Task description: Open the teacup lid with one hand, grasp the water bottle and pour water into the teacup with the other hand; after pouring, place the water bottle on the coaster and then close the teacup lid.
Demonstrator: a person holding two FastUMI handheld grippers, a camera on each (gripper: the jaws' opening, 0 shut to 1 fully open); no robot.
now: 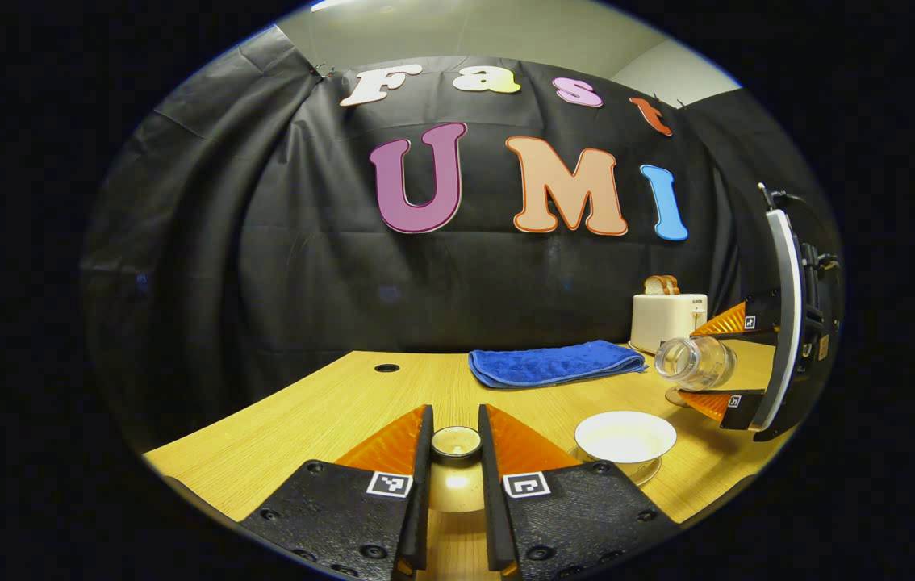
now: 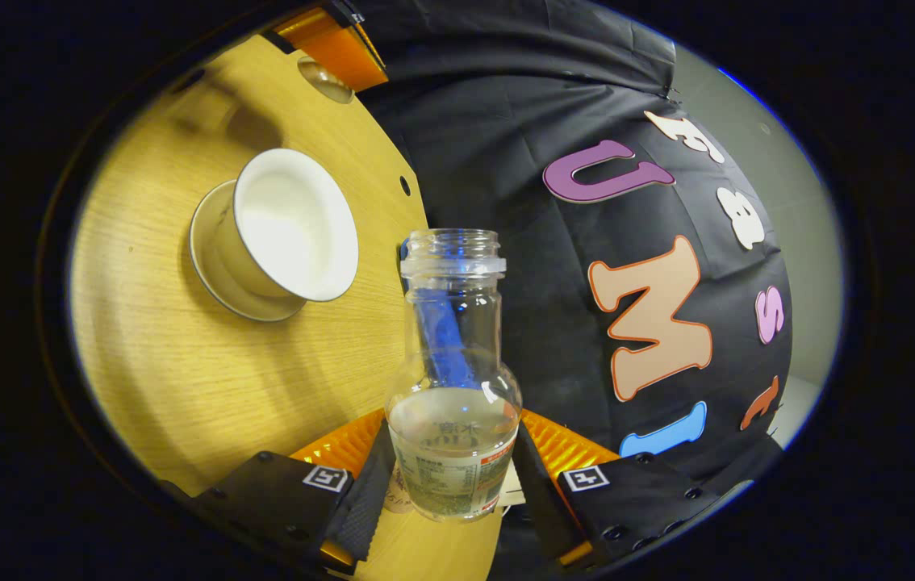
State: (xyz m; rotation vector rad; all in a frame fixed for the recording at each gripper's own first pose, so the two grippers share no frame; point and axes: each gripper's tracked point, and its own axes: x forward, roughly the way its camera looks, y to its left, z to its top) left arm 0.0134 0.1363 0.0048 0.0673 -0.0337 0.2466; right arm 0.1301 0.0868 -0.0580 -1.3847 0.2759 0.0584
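- Teacup [image 1: 625, 440] sits uncovered on its saucer [image 2: 219, 294] on the wooden table [image 1: 328, 403]; it is white inside, with a wide flared rim, and looks empty as far as the views show.
- Lid [image 1: 457, 442] is pinched by its small round knob between the fingers of the left gripper [image 1: 457, 448], held above the table just to the left of the cup.
- Water bottle [image 2: 453, 379] is clear, uncapped, with a threaded neck and a bulging lower body; a little water pools in it.
- Right gripper [image 2: 451, 476] clamps the bottle's labelled lower part, both fingers pressing its sides; in the left gripper view the bottle lies tilted on its side, mouth toward the cup, up and to its right.
- Label on the bottle carries small print and a red band, too blurred to read.
- Blue towel [image 1: 554, 363] lies folded at the table's far side; a white toaster [image 1: 667, 319] with bread in its slots stands beside it, its small dark marking unreadable.
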